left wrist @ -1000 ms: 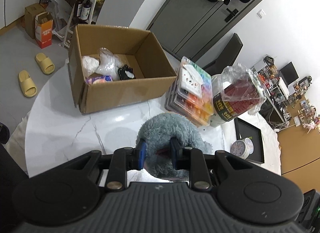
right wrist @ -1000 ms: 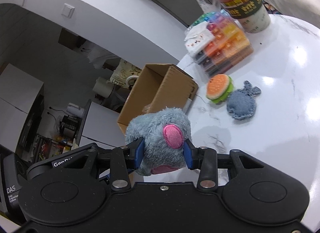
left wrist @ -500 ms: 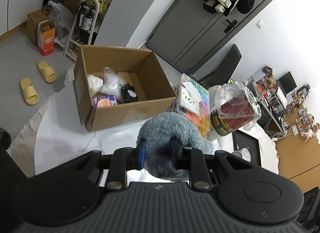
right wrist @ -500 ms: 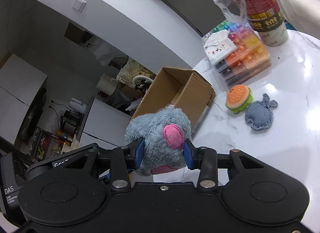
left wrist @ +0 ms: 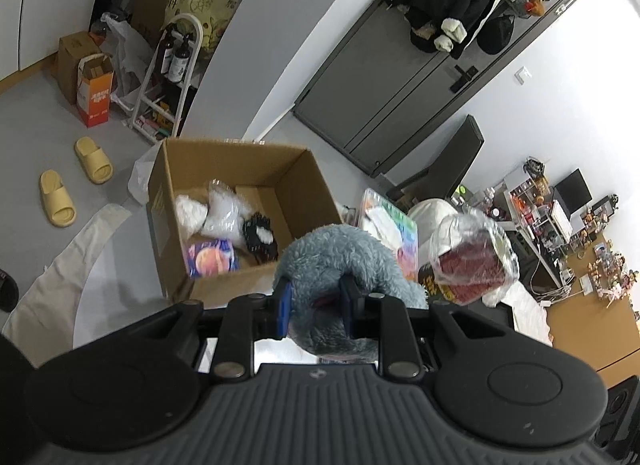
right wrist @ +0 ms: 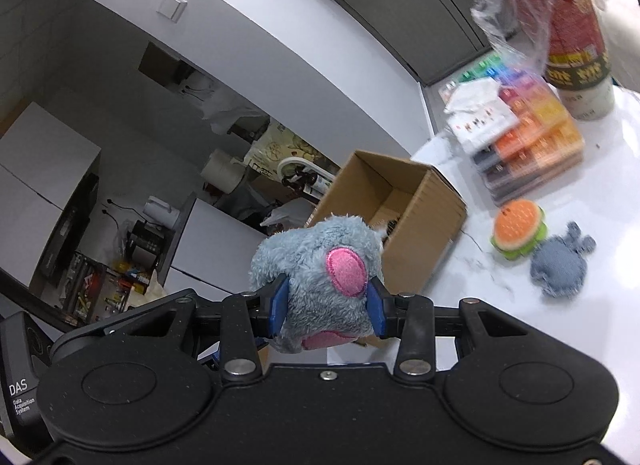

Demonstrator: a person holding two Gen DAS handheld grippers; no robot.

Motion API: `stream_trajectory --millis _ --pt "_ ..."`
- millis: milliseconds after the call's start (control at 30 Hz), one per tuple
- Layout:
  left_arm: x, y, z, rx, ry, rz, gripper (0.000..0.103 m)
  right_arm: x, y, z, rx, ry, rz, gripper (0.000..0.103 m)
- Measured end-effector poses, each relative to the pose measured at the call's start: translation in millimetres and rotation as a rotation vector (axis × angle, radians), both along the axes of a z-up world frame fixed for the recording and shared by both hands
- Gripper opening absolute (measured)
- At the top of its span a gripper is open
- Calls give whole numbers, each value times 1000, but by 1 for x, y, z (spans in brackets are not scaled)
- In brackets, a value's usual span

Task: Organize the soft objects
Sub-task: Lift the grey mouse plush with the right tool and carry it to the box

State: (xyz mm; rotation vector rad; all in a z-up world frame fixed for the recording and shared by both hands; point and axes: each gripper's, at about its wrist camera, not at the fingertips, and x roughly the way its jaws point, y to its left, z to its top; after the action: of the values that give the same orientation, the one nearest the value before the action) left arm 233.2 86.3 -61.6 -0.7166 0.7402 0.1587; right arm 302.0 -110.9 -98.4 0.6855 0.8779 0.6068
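Grippers on both sides clenched one fuzzy blue plush toy [left wrist: 340, 253]: the left gripper [left wrist: 314, 307] pinched it narrowly, the right gripper [right wrist: 326, 307] squeezed the part bearing a pink patch. It hung above the white table [right wrist: 540, 345], in front of the open cardboard box [left wrist: 224, 169]. A burger toy [right wrist: 518, 231] touched a denim plush [right wrist: 560, 265] on the table.

Left wrist cam is looking steeply down over its tongs [left wrist: 314, 305] into the cardboard box [left wrist: 224, 289], close. Right wrist cam is facing shallower across the counter [right wrist: 520, 305]. Both are sharing the box [right wrist: 420, 233] and grey plush [left wrist: 340, 257].
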Motion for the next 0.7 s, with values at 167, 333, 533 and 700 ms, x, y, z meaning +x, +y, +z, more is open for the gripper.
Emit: stream_trajectory --millis 167,333,533,700 --pt "13 9 4 2 -6 11 24 17 10 4 13 8 -4 40" --pt "28 16 5 1 -9 17 24 34 19 10 1 5 -15 40" --pt "49 26 4 -14 -1 18 23 57 27 8 7 19 -17 40" --pt "70 31 -1 -12 -2 3 23 75 35 6 -8 19 -30 40"
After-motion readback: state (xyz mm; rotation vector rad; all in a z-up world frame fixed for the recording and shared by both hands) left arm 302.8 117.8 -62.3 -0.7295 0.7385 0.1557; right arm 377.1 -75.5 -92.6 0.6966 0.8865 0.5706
